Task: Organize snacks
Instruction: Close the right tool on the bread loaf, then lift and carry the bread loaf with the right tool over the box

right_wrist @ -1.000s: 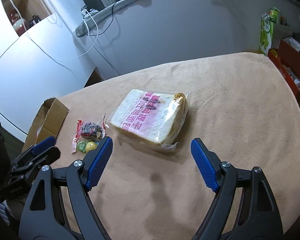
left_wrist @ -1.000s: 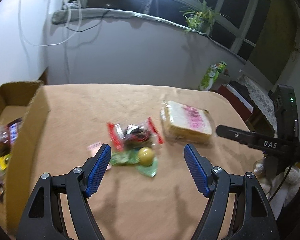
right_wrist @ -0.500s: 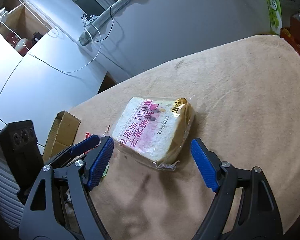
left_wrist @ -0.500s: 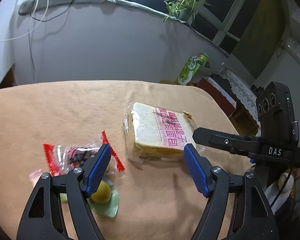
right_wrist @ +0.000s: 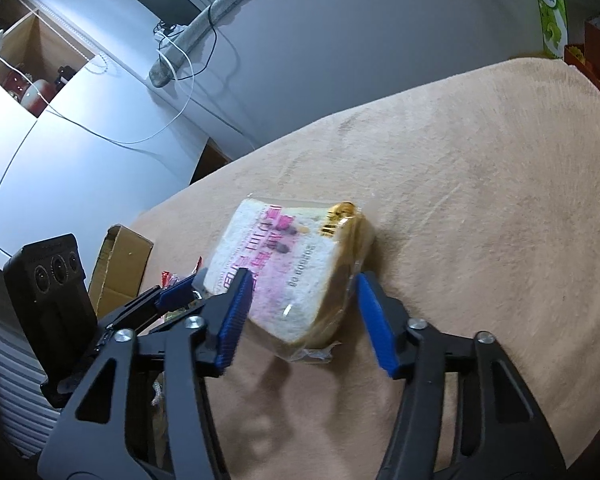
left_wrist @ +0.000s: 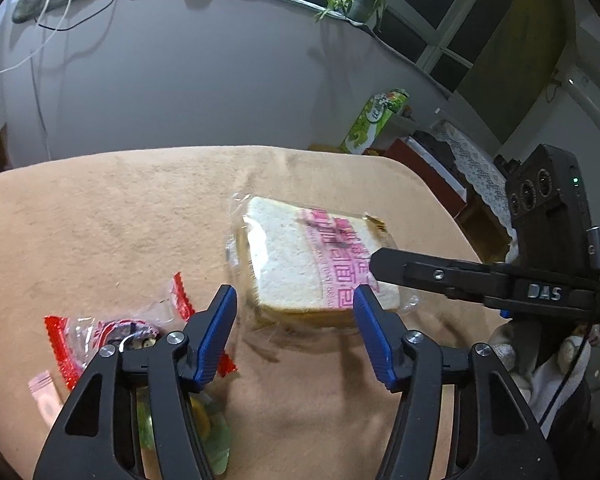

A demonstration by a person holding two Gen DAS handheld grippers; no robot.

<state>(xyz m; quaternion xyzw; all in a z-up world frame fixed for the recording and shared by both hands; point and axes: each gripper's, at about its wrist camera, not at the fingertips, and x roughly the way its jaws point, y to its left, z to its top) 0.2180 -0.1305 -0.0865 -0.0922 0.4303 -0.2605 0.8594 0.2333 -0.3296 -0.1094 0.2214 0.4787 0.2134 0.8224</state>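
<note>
Snacks: we count 1 wrapped bread pack, 1 red-edged clear packet, 1 green wrapper w/ yellow sweet, 1 pink wrapper, all on the tan cloth table. Cardboard box sits at the far left edge. Bread: white slices, pink print, gold clip, clear bag, lying mid-table. Left gripper and right gripper both straddle it; jaws have just been closing, pad contact unclear, so we can't tell if clamped. Right gripper's finger overlaps the bread top in left view.
</note>
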